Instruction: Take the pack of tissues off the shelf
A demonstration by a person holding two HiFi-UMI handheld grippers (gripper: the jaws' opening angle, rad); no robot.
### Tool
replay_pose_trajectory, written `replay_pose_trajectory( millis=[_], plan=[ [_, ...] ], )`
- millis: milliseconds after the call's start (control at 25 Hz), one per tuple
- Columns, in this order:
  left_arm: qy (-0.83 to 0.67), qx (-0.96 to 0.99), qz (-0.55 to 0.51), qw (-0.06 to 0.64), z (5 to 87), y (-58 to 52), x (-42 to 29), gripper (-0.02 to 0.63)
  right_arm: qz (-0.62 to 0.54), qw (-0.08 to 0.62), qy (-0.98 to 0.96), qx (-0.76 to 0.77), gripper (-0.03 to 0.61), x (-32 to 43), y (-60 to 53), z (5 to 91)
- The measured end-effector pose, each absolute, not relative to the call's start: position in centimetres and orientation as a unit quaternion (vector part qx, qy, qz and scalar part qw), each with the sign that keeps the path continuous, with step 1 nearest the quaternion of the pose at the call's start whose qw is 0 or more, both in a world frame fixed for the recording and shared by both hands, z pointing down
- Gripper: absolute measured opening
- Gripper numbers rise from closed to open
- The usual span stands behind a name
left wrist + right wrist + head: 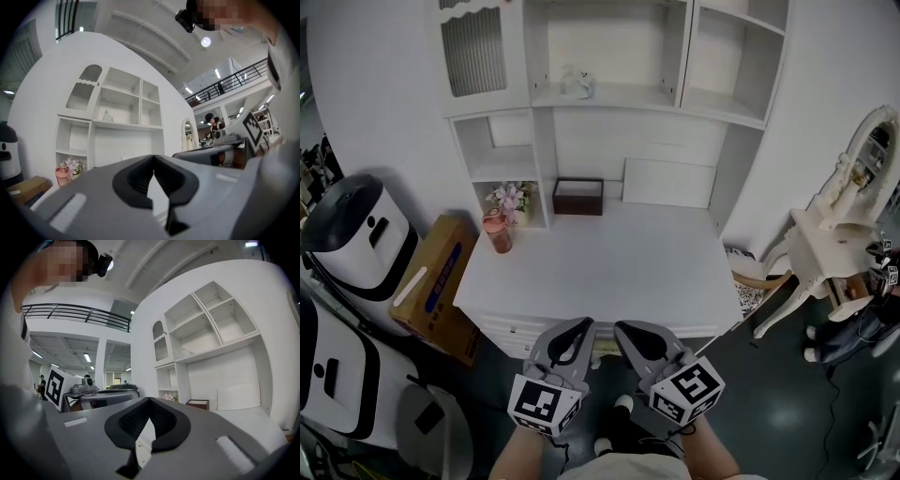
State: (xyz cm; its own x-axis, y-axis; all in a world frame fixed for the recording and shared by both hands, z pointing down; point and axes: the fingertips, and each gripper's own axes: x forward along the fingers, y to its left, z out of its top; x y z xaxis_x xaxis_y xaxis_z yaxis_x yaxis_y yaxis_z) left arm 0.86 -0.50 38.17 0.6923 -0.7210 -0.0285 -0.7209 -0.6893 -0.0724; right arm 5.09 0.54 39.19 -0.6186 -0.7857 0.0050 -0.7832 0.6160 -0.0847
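Note:
A small white pack of tissues lies on the middle shelf of the white shelf unit, far above the desk; it also shows as a pale lump in the left gripper view and as a faint one in the right gripper view. My left gripper and right gripper hang side by side below the desk's front edge, far from the shelf. Both point toward the shelf unit. The left gripper is shut with nothing between its jaws, and so is the right gripper.
On the white desk stand a brown open box, a pink cup, flowers and a white panel leaning at the back. A cardboard box and white appliances stand left, a white chair right.

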Motion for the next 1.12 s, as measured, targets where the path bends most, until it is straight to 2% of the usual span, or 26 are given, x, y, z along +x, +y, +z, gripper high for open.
replay_pose_trajectory(
  millis=[440,1120],
  plan=[
    [0.414,-0.910,0.000,0.039,37.8,-11.9,-1.3,0.002,-0.040,0.020,0.910,-0.412,0.000,3.0,-11.0,38.5],
    [0.406,-0.913,0.001,0.051,36.4,-26.3,1.3,0.002,-0.035,0.024,0.907,-0.418,0.002,5.2,-25.6,36.8]
  ],
)
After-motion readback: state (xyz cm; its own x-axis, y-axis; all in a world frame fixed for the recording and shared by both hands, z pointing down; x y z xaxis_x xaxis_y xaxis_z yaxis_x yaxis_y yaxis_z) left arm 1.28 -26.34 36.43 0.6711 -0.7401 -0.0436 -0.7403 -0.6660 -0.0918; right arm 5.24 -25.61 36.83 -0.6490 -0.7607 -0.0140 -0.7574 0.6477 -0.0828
